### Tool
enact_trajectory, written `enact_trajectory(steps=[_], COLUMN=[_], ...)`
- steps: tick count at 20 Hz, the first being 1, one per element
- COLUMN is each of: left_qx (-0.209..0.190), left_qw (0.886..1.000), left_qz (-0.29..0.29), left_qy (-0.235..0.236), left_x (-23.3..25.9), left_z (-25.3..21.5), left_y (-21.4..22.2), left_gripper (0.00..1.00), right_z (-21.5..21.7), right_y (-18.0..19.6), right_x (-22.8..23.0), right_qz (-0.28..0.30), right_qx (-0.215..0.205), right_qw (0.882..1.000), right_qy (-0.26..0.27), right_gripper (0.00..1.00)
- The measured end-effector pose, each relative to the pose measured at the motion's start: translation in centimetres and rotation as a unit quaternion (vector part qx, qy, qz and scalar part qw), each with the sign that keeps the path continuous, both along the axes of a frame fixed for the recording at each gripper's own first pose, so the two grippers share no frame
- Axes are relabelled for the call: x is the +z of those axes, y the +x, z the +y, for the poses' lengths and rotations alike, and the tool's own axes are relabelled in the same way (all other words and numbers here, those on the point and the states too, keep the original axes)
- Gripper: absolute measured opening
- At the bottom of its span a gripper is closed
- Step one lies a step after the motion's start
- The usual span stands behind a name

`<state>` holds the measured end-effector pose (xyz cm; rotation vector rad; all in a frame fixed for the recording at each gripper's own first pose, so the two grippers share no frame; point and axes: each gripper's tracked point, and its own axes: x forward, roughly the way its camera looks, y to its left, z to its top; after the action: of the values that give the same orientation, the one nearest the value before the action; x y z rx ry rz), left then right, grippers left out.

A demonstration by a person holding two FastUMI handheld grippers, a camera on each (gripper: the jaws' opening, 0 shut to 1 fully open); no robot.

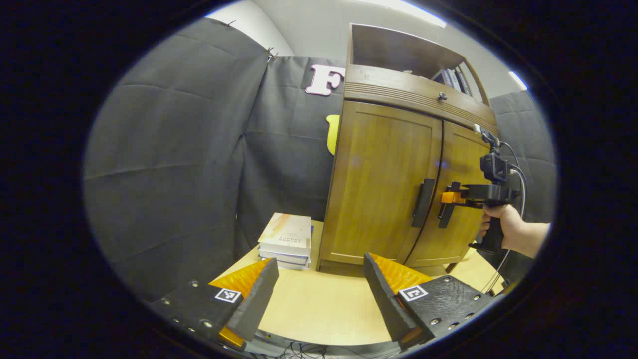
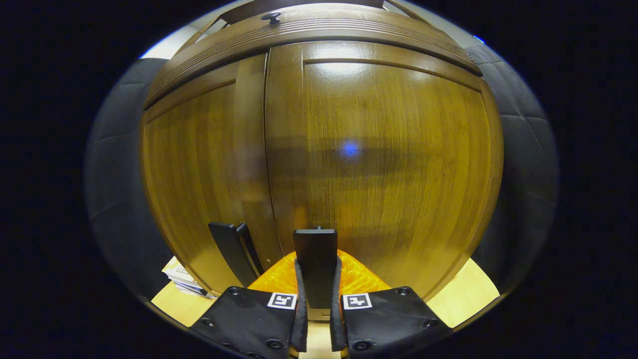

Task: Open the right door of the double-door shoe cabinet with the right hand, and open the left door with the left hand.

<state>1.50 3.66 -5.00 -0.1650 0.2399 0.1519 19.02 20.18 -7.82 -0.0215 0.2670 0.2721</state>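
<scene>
A wooden shoe cabinet (image 1: 398,184) with two doors stands on a pale wooden table (image 1: 319,304), against a wall of black cloth (image 1: 169,164). In the left gripper view the cabinet sits at about 2 o'clock from the centre, and both doors look closed.

The left gripper (image 1: 319,294) is at 6 o'clock in its own view, held back from the cabinet over the table. Its two fingers are spread wide, with nothing between them.

The left door (image 1: 384,179) carries a dark upright handle (image 1: 422,202) near the middle seam. The right door (image 1: 461,199) has a matching handle (image 1: 447,209) just past the seam. At 3 o'clock, a hand (image 1: 501,224) holds the right gripper (image 1: 451,198) level against that right handle.

In the right gripper view, the right door (image 2: 389,159) looms very close. The right gripper (image 2: 316,304) sits at 6 o'clock, its fingers drawn narrow and pressed on both sides of the right handle (image 2: 315,259). The left door's handle (image 2: 232,249) stands at about 7 o'clock.

A stack of books (image 1: 286,242) lies on the table just beside the cabinet's left side. More books (image 1: 451,80) stand on the open shelf above the doors, at 1 o'clock.
</scene>
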Motion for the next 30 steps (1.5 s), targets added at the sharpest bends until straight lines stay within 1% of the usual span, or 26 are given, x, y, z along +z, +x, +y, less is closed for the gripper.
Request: enact_trajectory(steps=[4, 8, 10, 11, 13, 15, 19, 20, 25, 27, 30], left_qx=[-0.011, -0.025, -0.033, -0.038, -0.041, -0.033, -0.010, -0.006, -0.005, -0.011, -0.014], left_qw=[1.000, 1.000, 0.999, 0.999, 0.999, 0.999, 0.999, 0.999, 0.998, 0.998, 0.998], left_qz=[0.000, -0.005, -0.004, -0.005, -0.009, -0.012, -0.027, -0.030, -0.035, -0.038, -0.040], left_qy=[-0.003, -0.004, 0.000, 0.004, 0.014, 0.022, 0.019, 0.020, 0.042, 0.044, 0.039], left_x=[0.1, 0.4, 0.5, 0.6, 0.9, 1.0, 1.6, 1.7, 2.2, 2.8, 3.5], left_z=[-0.3, -0.8, -1.0, -0.9, -0.8, -0.4, -0.3, -0.3, -0.6, -1.2, -1.7], left_y=[0.1, 0.4, 0.5, 0.4, 0.9, 0.9, 1.9, 2.1, 3.0, 3.4, 5.6], left_gripper=[1.00, 1.00, 0.98, 1.00, 1.00, 1.00, 1.00, 1.00, 1.00, 1.00, 1.00], right_z=[-0.7, -0.9, -1.6, -1.8, -2.4, -2.9, -3.5, -3.8, -5.5, -6.6, -8.0], right_y=[-1.9, -2.6, -3.8, -4.2, -5.1, -5.9, -7.2, -7.5, -9.5, -10.1, -11.1], right_x=[0.2, 0.3, 0.3, 0.5, 0.6, 0.6, 0.1, 0.2, 0.4, 0.5, 0.8], right_qz=[0.006, 0.007, 0.009, 0.009, 0.012, 0.015, 0.022, 0.020, 0.019, 0.019, 0.020], right_qx=[0.015, 0.025, 0.029, 0.033, 0.043, 0.061, 0.095, 0.101, 0.132, 0.140, 0.149], right_qw=[1.000, 1.000, 1.000, 0.999, 0.999, 0.998, 0.995, 0.995, 0.991, 0.990, 0.988], right_qy=[0.003, 0.004, 0.007, 0.010, 0.014, 0.010, 0.013, 0.014, 0.021, 0.025, 0.028], right_gripper=[0.19, 0.19, 0.19, 0.19, 0.19, 0.19, 0.19, 0.21, 0.19, 0.19, 0.19])
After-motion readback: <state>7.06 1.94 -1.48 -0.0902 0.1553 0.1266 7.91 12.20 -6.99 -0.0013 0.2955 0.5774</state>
